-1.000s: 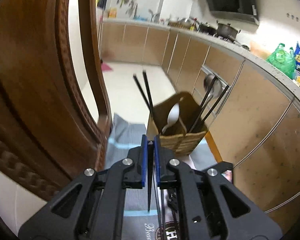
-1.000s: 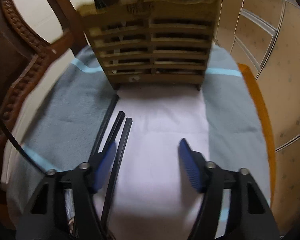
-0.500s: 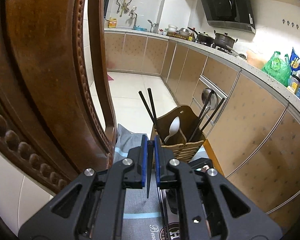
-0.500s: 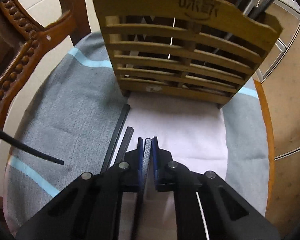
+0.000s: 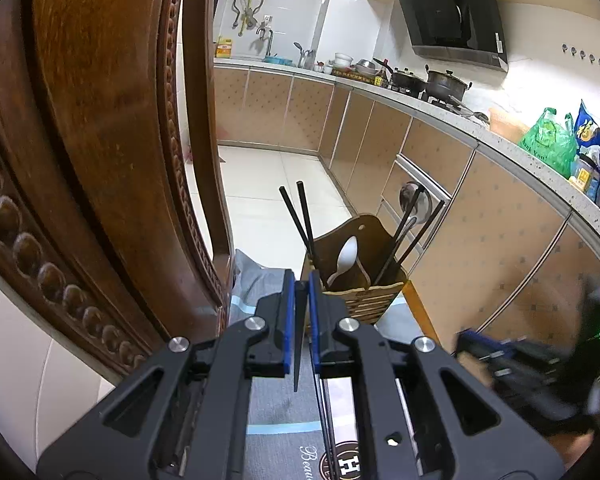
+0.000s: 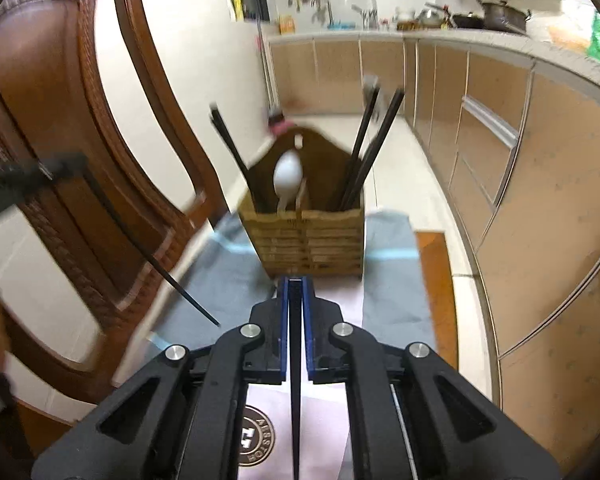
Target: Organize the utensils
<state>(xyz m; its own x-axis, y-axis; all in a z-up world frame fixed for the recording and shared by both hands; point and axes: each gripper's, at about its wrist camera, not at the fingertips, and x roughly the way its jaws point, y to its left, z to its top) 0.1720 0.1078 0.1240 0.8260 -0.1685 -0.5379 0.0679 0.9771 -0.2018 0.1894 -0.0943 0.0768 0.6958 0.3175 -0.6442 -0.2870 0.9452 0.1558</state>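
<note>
Your left gripper (image 5: 301, 292) is clamped on a chopstick (image 5: 298, 344); your right gripper (image 6: 296, 292) pinches another chopstick (image 6: 295, 392). Mid-frame ahead, the holder (image 6: 308, 236) stands on a grey cloth (image 6: 388, 276), with a carved chair (image 5: 100, 140) at left and kitchen cabinets (image 5: 500, 248) at right. The cloth's round logo (image 6: 256, 436) is partly hidden; the holder's writing is blurred.

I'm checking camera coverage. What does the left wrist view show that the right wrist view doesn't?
Only the left wrist view shows the range hood and the blurred right gripper from outside.

Only the right wrist view shows the left gripper's chopstick from the side, hanging tilted over the grey cloth.

Both show the wooden utensil holder with its white spoon, and each gripper shut on a black chopstick.
</note>
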